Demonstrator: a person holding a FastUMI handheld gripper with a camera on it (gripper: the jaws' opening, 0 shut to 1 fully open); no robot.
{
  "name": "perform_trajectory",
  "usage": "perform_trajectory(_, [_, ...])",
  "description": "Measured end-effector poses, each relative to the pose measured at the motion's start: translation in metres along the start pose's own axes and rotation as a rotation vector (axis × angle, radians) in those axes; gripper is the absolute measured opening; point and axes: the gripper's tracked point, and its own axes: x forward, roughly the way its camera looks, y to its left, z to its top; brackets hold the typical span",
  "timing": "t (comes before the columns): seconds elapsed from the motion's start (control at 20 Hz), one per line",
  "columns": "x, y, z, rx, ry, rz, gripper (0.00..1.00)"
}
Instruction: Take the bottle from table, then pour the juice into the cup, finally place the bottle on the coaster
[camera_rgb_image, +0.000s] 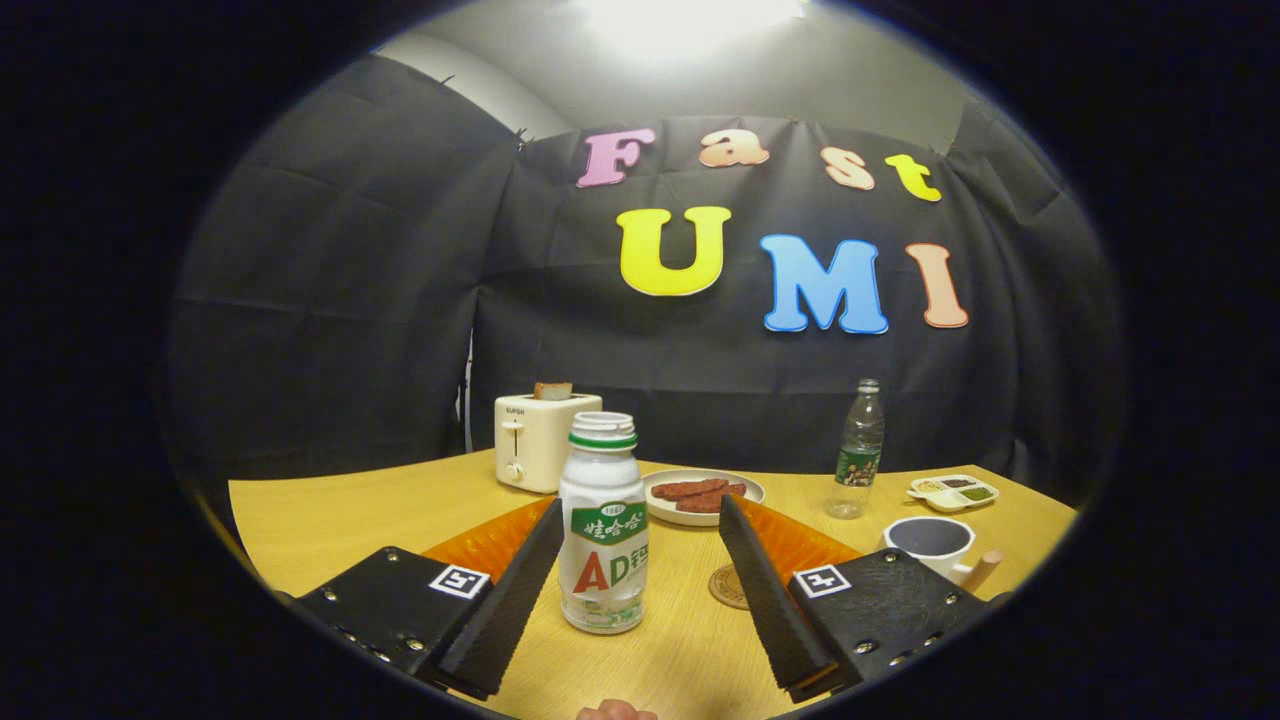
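The tool (640, 540) is gaping wide, its fingers flanking the juice bottle (602, 525) untouched. The coaster (729, 587) is lying just right of the bottle, the cup (931, 545) farther right.

Staged demo booth, not a real kitchen: black cloth wall (350, 300) hung w/ visible folds behind a wooden table (330, 510) set like breakfast, w/ toaster (535, 440) holding bread, plate of sausages (703, 495), condiment dish (955, 492), strong overhead light (690, 20).
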Motion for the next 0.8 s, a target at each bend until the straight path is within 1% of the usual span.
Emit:
perform_trajectory(0.05, [0.010, 0.008, -0.006, 0.004, 0.010, 0.018, 0.95])
perform_trajectory(0.2, [0.033, 0.011, -0.016, 0.011, 0.035, 0.018, 0.95])
perform_trajectory(0.35, [0.047, 0.013, -0.026, -0.023, 0.085, 0.022, 0.95])
perform_trajectory(0.4, [0.048, 0.015, -0.025, -0.028, 0.095, 0.035, 0.95])
perform_trajectory(0.45, [0.055, 0.013, -0.028, -0.028, 0.091, 0.031, 0.74])
perform_trajectory(0.55, [0.051, 0.008, -0.026, -0.025, 0.102, -0.002, 0.74])
perform_trajectory(0.6, [0.049, 0.004, -0.027, -0.019, 0.116, -0.025, 0.69])
perform_trajectory(0.65, [0.046, 0.001, -0.026, -0.008, 0.124, -0.045, 0.69])
perform_trajectory(0.7, [0.043, -0.003, -0.022, 0.016, 0.125, -0.070, 0.66])
perform_trajectory(0.8, [0.035, -0.010, -0.011, 0.083, 0.111, -0.102, 0.66])
